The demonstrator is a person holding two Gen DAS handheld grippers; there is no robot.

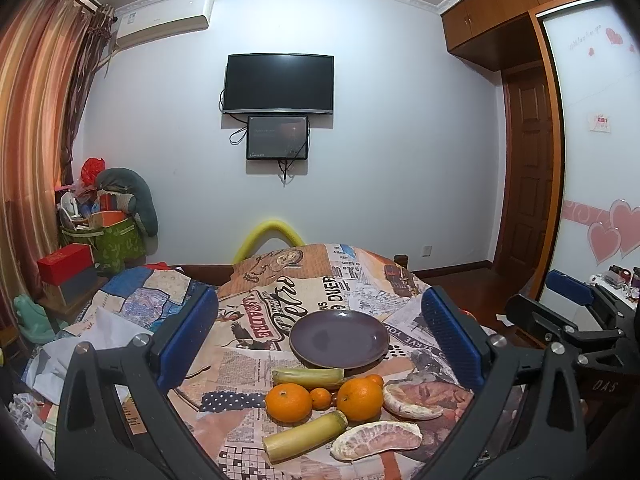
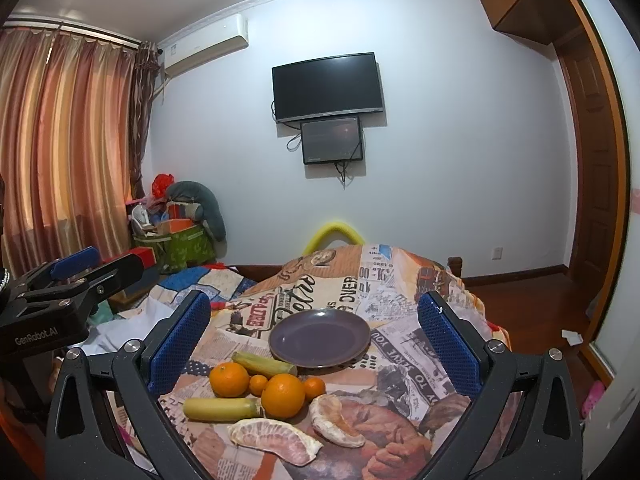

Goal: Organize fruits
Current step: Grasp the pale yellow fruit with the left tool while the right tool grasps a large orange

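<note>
An empty purple plate (image 1: 339, 338) (image 2: 319, 337) sits on a table covered with a newspaper-print cloth (image 1: 280, 304) (image 2: 400, 344). In front of it lie two big oranges (image 1: 288, 402) (image 2: 283, 395), two small tangerines (image 1: 321, 397) (image 2: 258, 384), two yellow sugarcane pieces (image 1: 306, 436) (image 2: 221, 409) and two peeled pomelo wedges (image 1: 377, 440) (image 2: 276, 439). My left gripper (image 1: 320, 332) is open above the fruit, holding nothing. My right gripper (image 2: 314, 334) is open too, empty, beside the left one.
A patchwork-covered bed (image 1: 152, 292) lies left of the table. Boxes and a green bag (image 1: 116, 240) stand in the far left corner. A yellow chair back (image 1: 276, 232) rises behind the table. A wooden door (image 1: 524, 184) is at right.
</note>
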